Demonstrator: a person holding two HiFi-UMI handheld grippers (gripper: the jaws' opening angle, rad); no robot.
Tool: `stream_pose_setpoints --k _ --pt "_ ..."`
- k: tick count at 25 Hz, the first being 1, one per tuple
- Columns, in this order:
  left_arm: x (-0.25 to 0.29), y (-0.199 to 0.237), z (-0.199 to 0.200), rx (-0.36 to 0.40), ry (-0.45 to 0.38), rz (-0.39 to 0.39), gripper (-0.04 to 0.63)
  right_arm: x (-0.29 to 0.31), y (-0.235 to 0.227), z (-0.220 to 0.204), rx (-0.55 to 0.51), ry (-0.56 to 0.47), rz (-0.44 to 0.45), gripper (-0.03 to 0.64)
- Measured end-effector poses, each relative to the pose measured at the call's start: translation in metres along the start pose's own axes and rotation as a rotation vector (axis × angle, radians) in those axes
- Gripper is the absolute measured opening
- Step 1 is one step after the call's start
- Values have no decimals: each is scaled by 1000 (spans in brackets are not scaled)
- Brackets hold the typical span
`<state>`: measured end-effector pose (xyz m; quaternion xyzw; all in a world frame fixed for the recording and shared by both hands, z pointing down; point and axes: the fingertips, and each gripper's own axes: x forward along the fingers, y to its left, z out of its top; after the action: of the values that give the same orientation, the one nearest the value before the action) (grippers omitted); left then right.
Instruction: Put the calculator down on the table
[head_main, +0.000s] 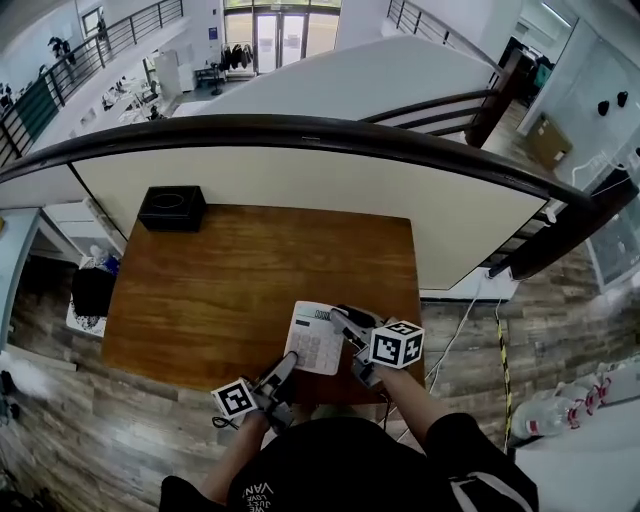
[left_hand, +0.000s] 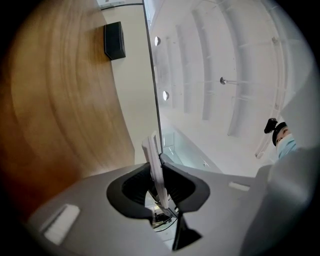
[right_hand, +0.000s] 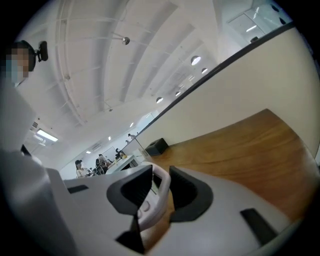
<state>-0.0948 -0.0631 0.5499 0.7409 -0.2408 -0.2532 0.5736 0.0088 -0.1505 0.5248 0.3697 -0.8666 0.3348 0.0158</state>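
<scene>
A white calculator (head_main: 315, 338) is held flat over the near right part of the wooden table (head_main: 220, 290); whether it touches the wood I cannot tell. My left gripper (head_main: 287, 364) is shut on its near edge. In the left gripper view the calculator (left_hand: 153, 160) stands edge-on between the jaws of the left gripper (left_hand: 157, 175). My right gripper (head_main: 343, 322) holds the far right corner. In the right gripper view the calculator's rounded edge (right_hand: 156, 192) sits between the pads of that gripper (right_hand: 159, 187), which look to touch both sides.
A black box (head_main: 172, 208) stands at the table's far left corner, also visible in the left gripper view (left_hand: 114, 40) and the right gripper view (right_hand: 157, 146). A cream wall with a dark handrail (head_main: 300, 130) runs behind the table. A white cable (head_main: 455, 335) lies on the floor at the right.
</scene>
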Motion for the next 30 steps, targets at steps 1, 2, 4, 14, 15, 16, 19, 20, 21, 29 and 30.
stream_pose_setpoints --k 1,2,4,14,15,16,19,20,21,29,30 --pt "8 3 4 -4 0 4 75 4 -6 5 -10 10 0 80" --pt "15 7 8 -7 1 8 75 9 -13 10 -18 20 0 81" --pt "30 14 15 -7 6 14 75 18 -27 19 -33 37 -2 84" --pt "103 48 51 2 41 78 75 62 -95 65 -115 95 -9 97" --pt "110 50 54 3 43 82 75 67 -101 69 -124 98 -7 97" --pt "117 53 57 8 47 90 75 71 -107 73 -132 102 -6 98" --pt "136 64 67 29 55 112 77 83 -125 84 -150 114 -3 98" --pt "142 68 70 36 56 122 77 87 -131 86 -153 115 -4 98" --pt "147 73 73 46 59 134 77 91 -138 88 -154 115 -5 98" --pt "190 103 94 133 80 173 81 120 -186 98 -180 125 -3 98" --pt "195 106 96 149 82 184 81 123 -191 100 -177 119 -7 98"
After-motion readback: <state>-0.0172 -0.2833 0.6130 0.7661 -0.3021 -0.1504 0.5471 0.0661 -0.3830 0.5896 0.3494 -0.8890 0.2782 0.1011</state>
